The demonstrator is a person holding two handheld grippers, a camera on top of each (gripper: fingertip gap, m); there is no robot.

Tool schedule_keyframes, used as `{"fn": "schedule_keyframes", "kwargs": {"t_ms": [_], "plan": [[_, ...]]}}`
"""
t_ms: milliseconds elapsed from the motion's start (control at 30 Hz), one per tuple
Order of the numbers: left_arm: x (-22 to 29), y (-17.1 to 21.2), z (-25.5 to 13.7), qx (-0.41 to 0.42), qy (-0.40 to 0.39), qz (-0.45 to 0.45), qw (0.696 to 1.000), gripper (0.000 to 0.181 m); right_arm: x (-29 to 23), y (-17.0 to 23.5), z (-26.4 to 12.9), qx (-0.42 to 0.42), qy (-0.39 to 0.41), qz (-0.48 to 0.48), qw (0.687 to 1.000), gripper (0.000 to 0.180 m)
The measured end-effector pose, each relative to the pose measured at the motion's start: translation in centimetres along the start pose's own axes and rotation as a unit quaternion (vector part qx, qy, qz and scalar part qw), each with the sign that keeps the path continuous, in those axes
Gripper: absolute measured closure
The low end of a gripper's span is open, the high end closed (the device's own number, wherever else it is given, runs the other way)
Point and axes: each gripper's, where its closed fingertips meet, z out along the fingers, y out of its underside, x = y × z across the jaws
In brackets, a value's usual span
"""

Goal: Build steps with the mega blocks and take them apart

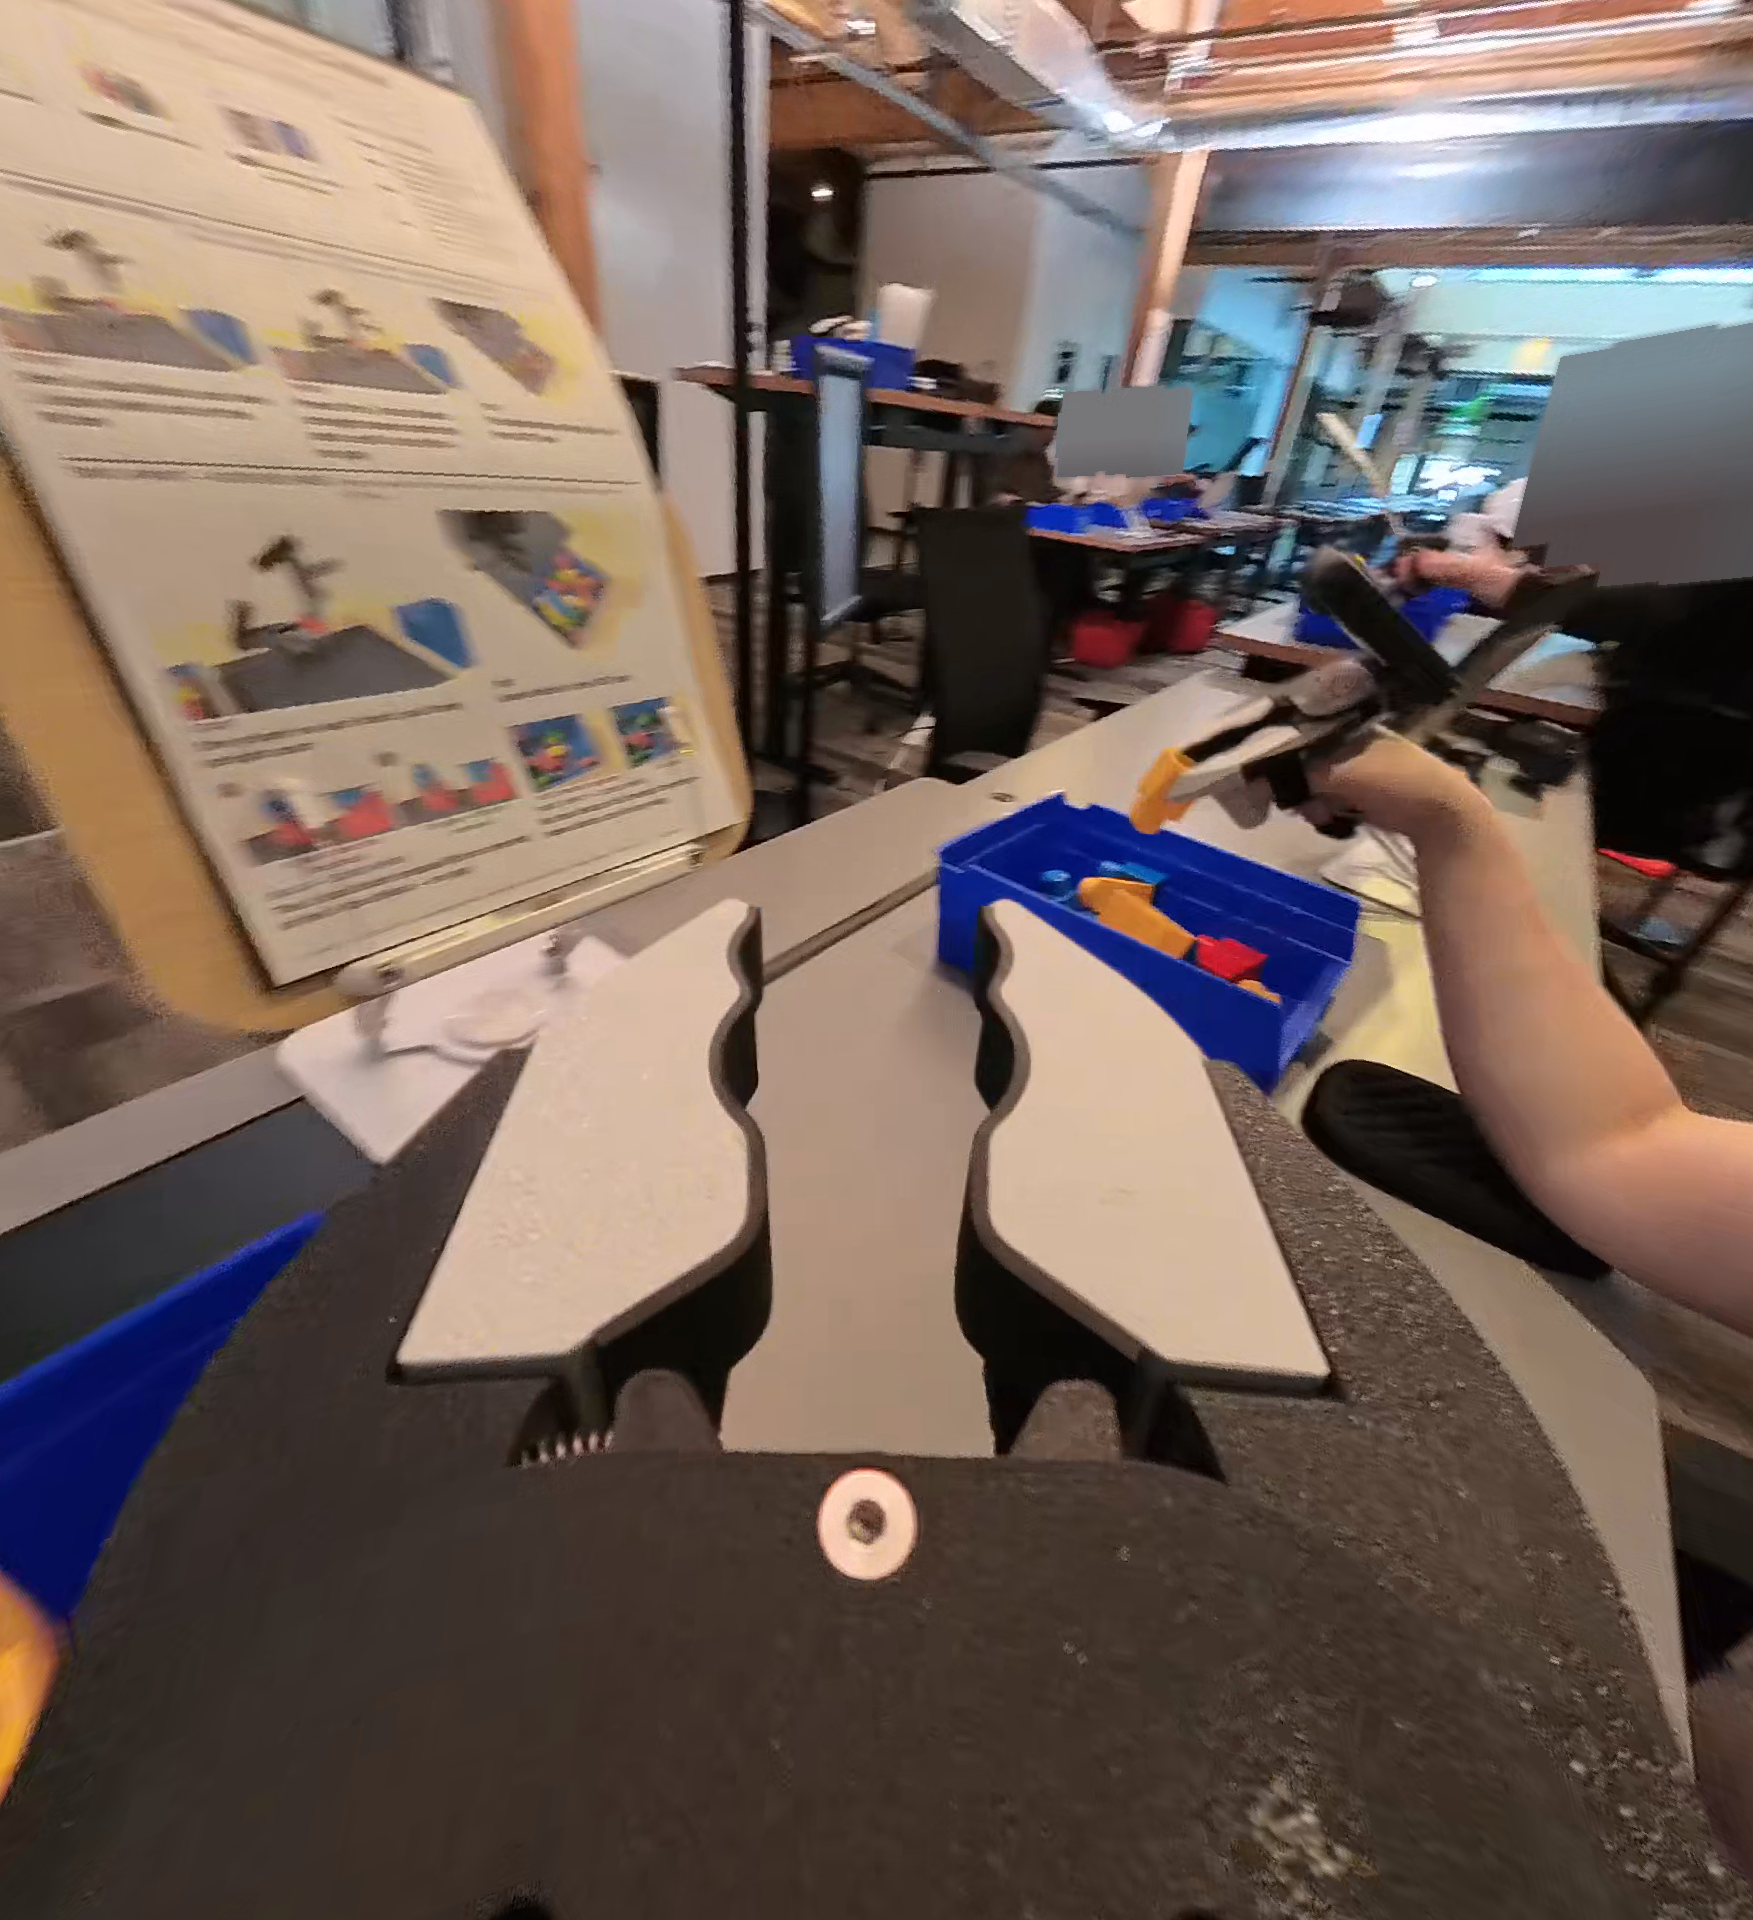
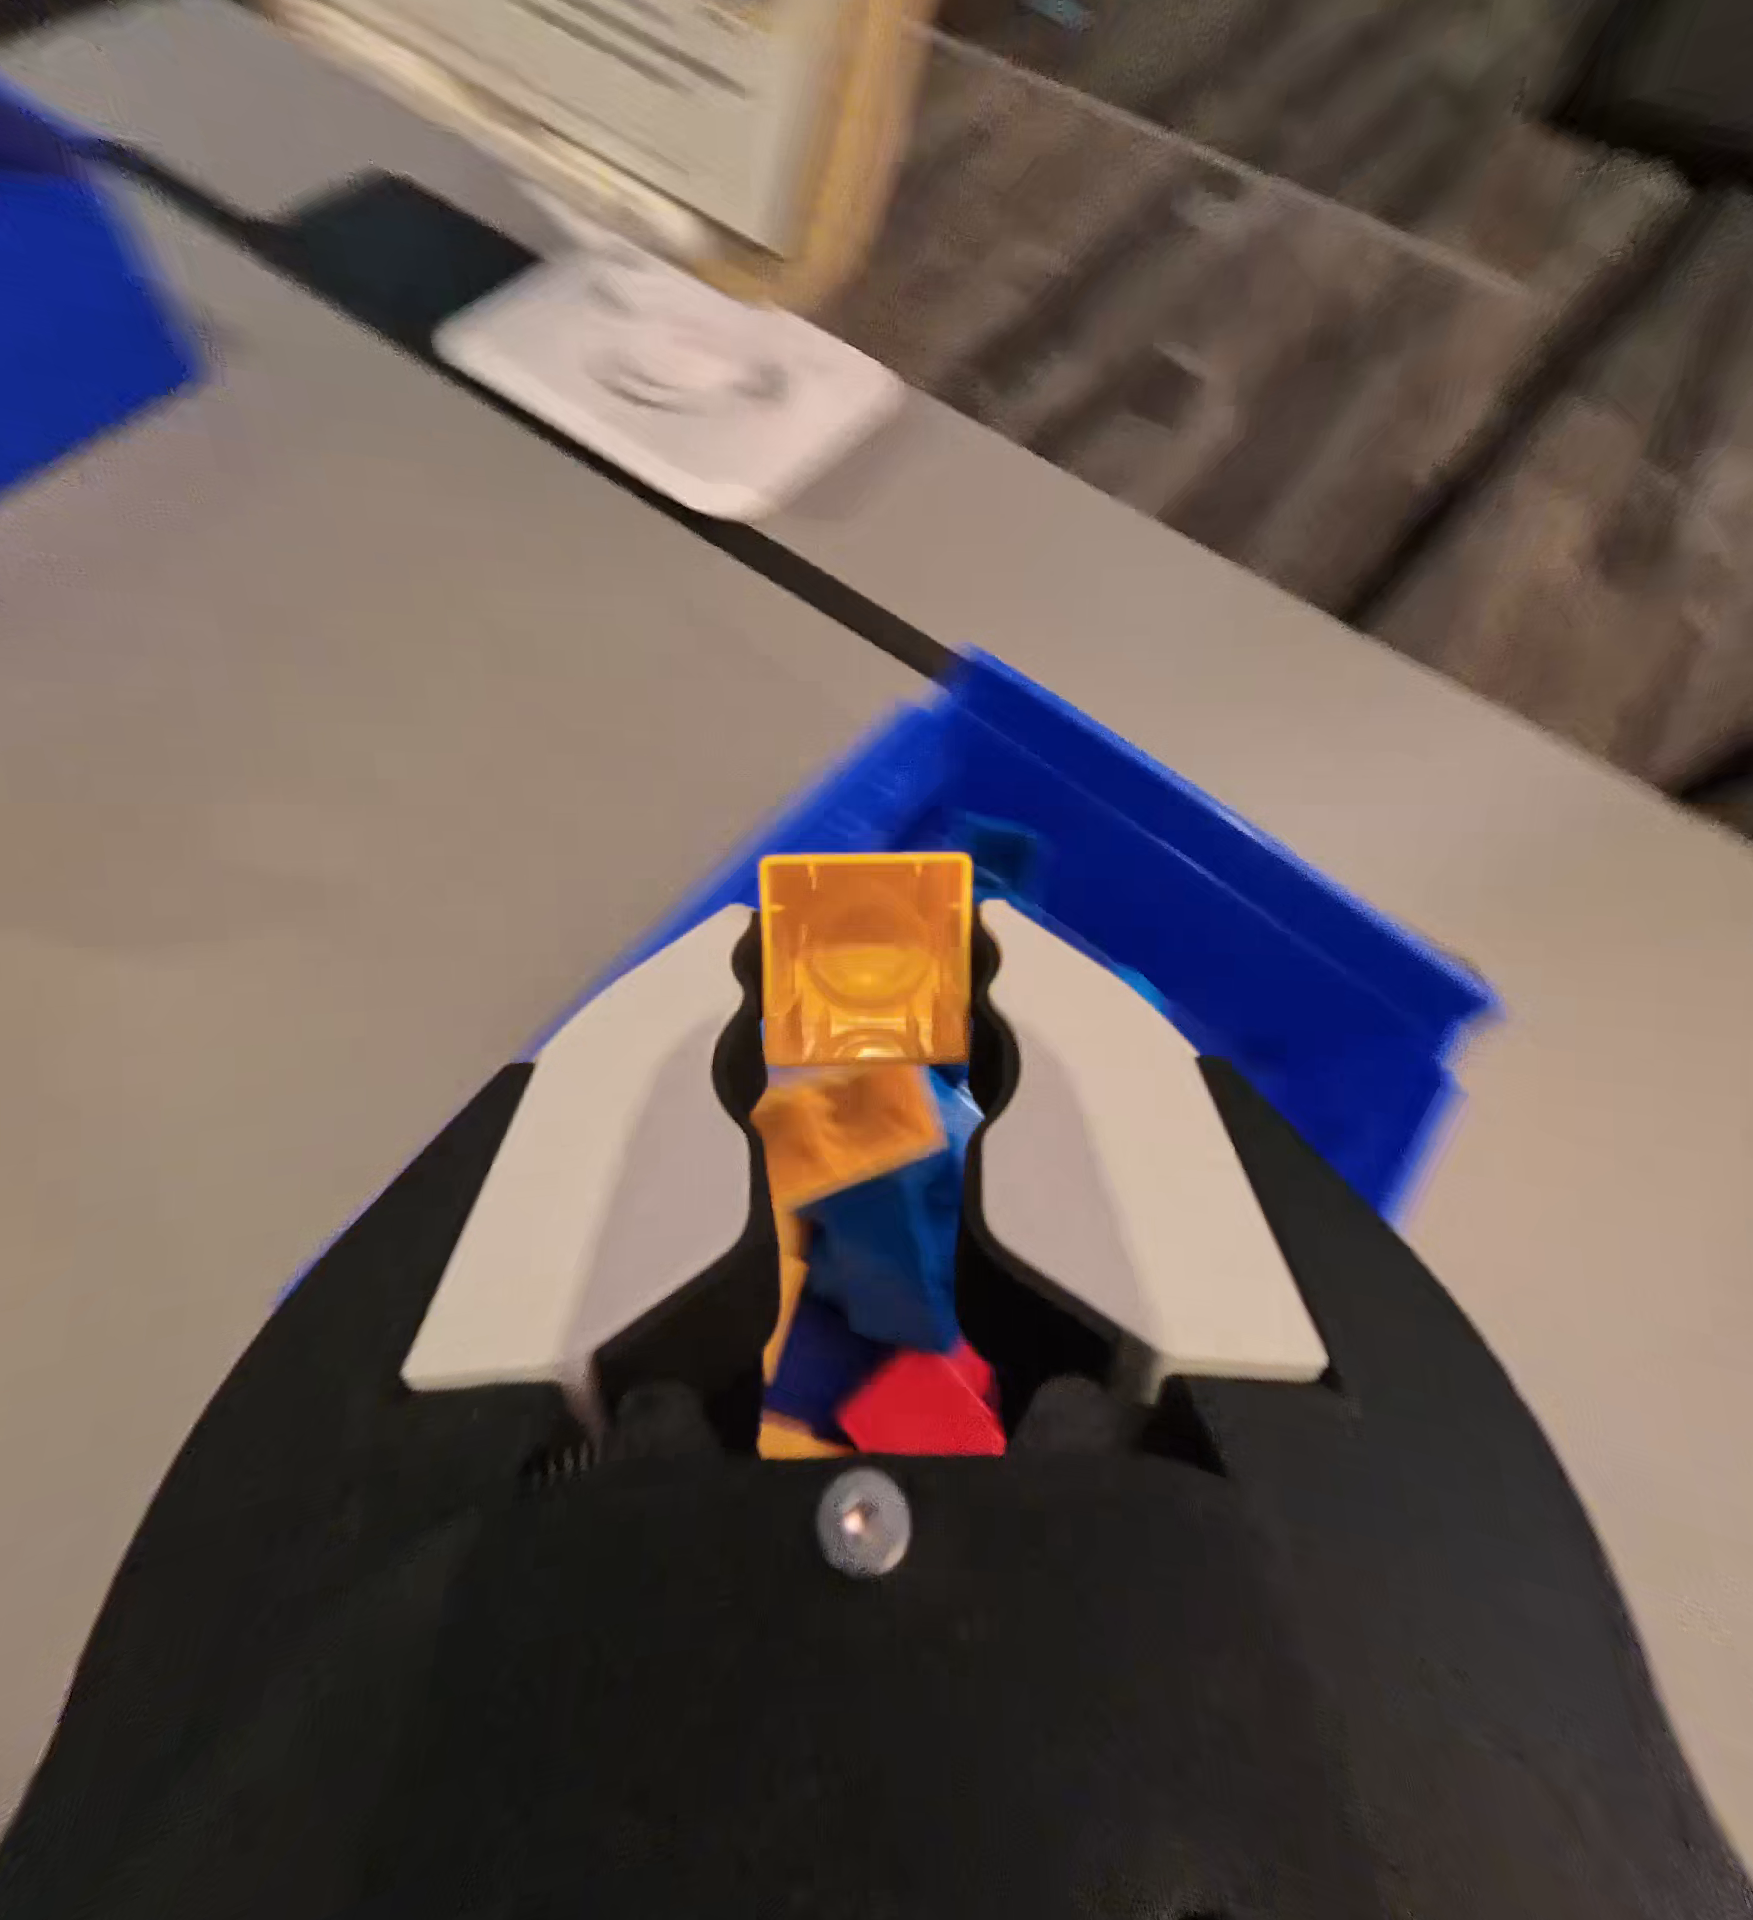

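— Behind the grey table [image 1: 856, 1174] runs a long workroom of desks, black chairs and blue bins under bare ceiling beams; only the left wrist view takes that in. The right wrist view looks down and gets tabletop and a strip of wood-look floor.

— Biggest thing close by?

— An instruction board [image 1: 311, 499] with pictures, tilted on a white stand [image 2: 674, 384] at the table's far edge. Both views catch it, blurred in the right one.

— And the blocks?

— Most lie in a blue bin [image 1: 1298, 997] on the table: orange, blue and red pieces in a loose heap [image 1: 1158, 930]. The right wrist view looks straight into it from above, between its own fingers. A second blue bin [image 2: 30, 343] sits at the table's other side, with something orange in it; the left view shows only its edge at lower left.

— The grippers?

— The left gripper [image 1: 867, 935] hovers over bare table, jaws parted with nothing between them. The right gripper [image 2: 867, 935] is clamped on a single orange block [image 2: 864, 961], held just above the first bin. Its own camera shows the block's hollow underside; the left view shows it side-on, hanging from the fingertips over the bin's far corner, with the person's forearm [image 1: 1537, 1049] reaching in.
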Motion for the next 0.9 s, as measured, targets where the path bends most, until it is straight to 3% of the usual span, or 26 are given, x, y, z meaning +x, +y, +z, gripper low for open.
{"fn": "schedule_keyframes", "kwargs": {"t_ms": [200,333,467,700,800,900], "plan": [[-2.9,-0.4,-3.1,-0.012,-0.06,-0.019,0.998,0.142,4.5,7.1,4.1,-0.11,0.021,0.094,0.989,0.142],[-5.3,1.7,-4.5,-0.093,-0.128,0.005,0.987,0.141,4.5,8.6,5.9,-0.138,0.016,0.096,0.986,0.141],[-8.0,3.8,-6.6,-0.157,-0.188,0.001,0.969,0.136,4.6,6.9,5.1,-0.112,0.035,0.079,0.99,0.126],[-14.1,10.7,-9.5,-0.298,-0.241,-0.03,0.923,0.141,2.3,-0.2,1.1,0.001,0.069,0.02,0.997,0.126],[-16.3,13.7,-8.7,-0.341,-0.251,-0.03,0.905,0.136,1.0,-0.9,1.4,-0.003,0.067,-0.004,0.998,0.127],[-19.3,16.7,-9.1,-0.405,-0.311,-0.007,0.86,0.131,0.4,-0.6,2.4,-0.031,0.075,-0.029,0.996,0.126]]}}
